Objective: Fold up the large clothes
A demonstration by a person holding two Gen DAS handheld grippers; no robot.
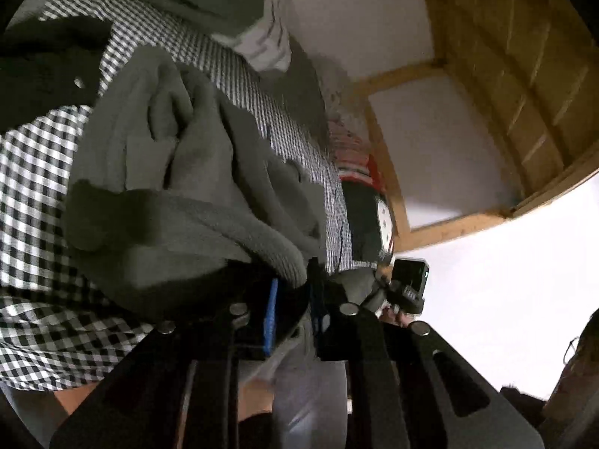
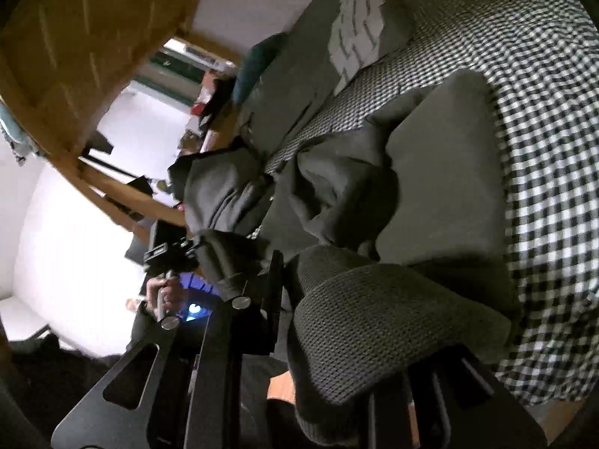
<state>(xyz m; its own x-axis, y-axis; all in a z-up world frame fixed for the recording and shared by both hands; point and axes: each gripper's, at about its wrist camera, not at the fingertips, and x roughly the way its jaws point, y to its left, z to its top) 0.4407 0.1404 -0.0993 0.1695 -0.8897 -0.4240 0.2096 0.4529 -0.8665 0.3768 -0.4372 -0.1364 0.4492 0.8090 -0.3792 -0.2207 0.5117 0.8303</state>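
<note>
A large grey knit garment lies bunched on a bed with a black-and-white checked cover. My left gripper is shut on its ribbed edge, with cloth pinched between the blue-padded fingers. In the right wrist view the same garment spreads over the checked cover. My right gripper is shut on a ribbed hem that drapes over its right finger and hides it. The other gripper shows at the left, held by a hand.
A dark garment lies at the bed's far side. Grey pillows and a white patterned pillow sit at the head. A wooden frame and white wall rise beside the bed. A black garment lies at upper left.
</note>
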